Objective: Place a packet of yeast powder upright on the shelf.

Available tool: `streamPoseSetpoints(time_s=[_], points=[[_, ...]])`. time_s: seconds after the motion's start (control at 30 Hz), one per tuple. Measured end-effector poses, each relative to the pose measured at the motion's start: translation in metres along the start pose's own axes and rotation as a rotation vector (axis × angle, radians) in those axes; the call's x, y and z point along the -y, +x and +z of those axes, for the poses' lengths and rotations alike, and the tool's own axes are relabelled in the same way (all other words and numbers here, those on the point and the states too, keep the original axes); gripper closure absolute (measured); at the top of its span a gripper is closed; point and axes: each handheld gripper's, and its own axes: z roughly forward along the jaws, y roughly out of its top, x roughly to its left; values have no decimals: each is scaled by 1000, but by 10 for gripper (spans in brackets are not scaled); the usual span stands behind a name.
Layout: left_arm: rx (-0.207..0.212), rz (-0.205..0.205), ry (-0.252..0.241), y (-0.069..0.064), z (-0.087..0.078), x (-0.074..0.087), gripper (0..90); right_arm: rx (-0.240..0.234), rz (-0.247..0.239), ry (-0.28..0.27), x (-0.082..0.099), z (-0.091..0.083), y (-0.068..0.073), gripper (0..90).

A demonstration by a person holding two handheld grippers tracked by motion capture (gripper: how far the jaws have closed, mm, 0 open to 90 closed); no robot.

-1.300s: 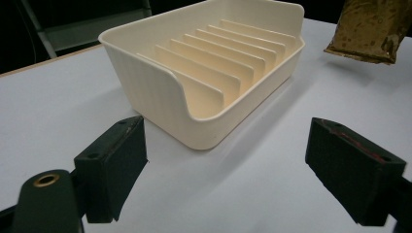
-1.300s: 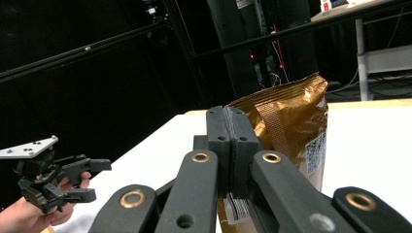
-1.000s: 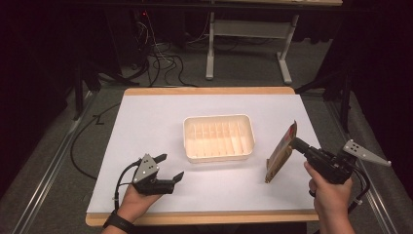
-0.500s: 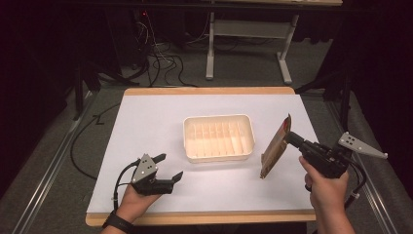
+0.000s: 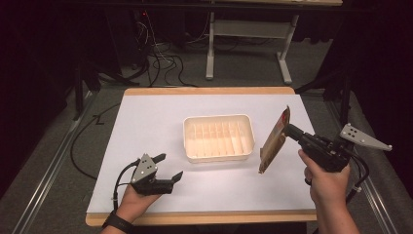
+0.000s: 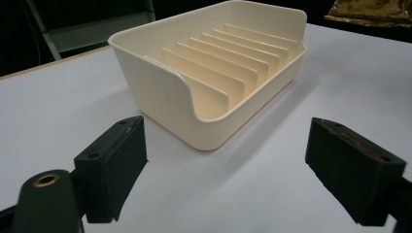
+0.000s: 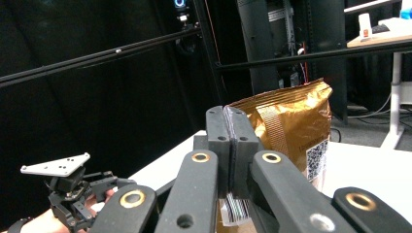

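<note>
— Right of the tray [image 5: 219, 138], what's that?
— A gold pouch [image 5: 273, 141], pinched on its edge by the right gripper [image 5: 290, 131], hanging tilted above the desk [image 5: 146, 117], probably bound for the tray's slots.
— Anything in the way?
— No. The left gripper [image 5: 168, 168] rests near-left, fingers [image 6: 114, 160] spread, empty.

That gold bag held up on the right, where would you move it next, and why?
Probably a short carry leftward, over the cream tray. The right gripper is shut on the gold bag, holding it edge-on just right of the tray, whose upright slots look empty. The left gripper rests open, clear of the tray.
</note>
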Motion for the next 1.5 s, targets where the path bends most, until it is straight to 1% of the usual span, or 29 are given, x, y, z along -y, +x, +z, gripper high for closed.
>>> streamPoseSetpoints(time_s=[0.27, 0.3, 0.47, 0.53, 0.57, 0.6, 0.67, 0.7, 0.77, 0.8, 0.83, 0.9, 0.93, 0.97, 1.03, 1.07, 1.13, 1.17, 1.2, 1.23, 1.27, 1.37, 1.43, 1.5], points=[[-1, 0, -3, 1, -1, 0, 156, -23, -6, 15, -1, 10, 6, 900], [-1, 0, -5, 1, -2, -1, 155, -32, -5, 23, -1, 14, 8, 900], [0, 1, -5, 0, -2, -1, 155, -52, -6, 27, -2, 22, 13, 900], [0, -1, -6, 0, -2, -1, 155, -67, -9, 29, -3, 29, 17, 900], [1, -1, -7, 1, -2, -1, 155, -67, -9, 29, -3, 29, 17, 900], [2, 0, -6, 1, -3, -1, 155, -73, -15, 31, -4, 34, 19, 900], [2, 0, -6, 1, -3, -1, 155, -76, -15, 32, -4, 36, 19, 900], [2, 0, -6, 1, -3, -1, 155, -80, -17, 36, -4, 42, 21, 900], [1, -1, -7, 1, -3, -1, 155, -82, -18, 38, -4, 45, 21, 900], [0, -2, -8, 1, -3, -1, 156, -87, -17, 42, -4, 51, 22, 900], [0, -2, -9, 1, -3, -1, 156, -87, -17, 42, -4, 51, 22, 900], [-2, -3, -11, 2, -3, -1, 156, -93, -16, 45, -4, 57, 23, 900], [-3, -4, -11, 2, -4, -1, 155, -99, -18, 48, -4, 63, 24, 900], [-3, -4, -11, 2, -4, -1, 155, -99, -18, 48, -4, 63, 24, 900], [-3, -4, -12, 2, -4, -1, 155, -104, -15, 56, -4, 72, 25, 900], [-3, -4, -11, 2, -4, -1, 155, -104, -15, 56, -4, 72, 25, 900], [-2, -4, -12, 3, -5, -1, 155, -107, -16, 60, -5, 83, 24, 900], [-2, -4, -12, 3, -5, -1, 155, -107, -16, 60, -5, 83, 24, 900], [-3, -2, -12, 3, -5, -1, 155, -110, -16, 62, -6, 90, 24, 900], [-3, -2, -12, 3, -5, -1, 155, -110, -16, 62, -6, 90, 24, 900], [-2, -3, -12, 3, -5, -1, 155, -110, -12, 68, -6, 96, 24, 900], [-2, -3, -13, 4, -5, -1, 155, -113, -12, 68, -6, 105, 23, 900], [-2, -3, -12, 4, -5, -1, 155, -114, -9, 69, -6, 108, 22, 900], [-2, -4, -12, 4, -5, -1, 155, -116, -10, 76, -5, 117, 20, 900]])
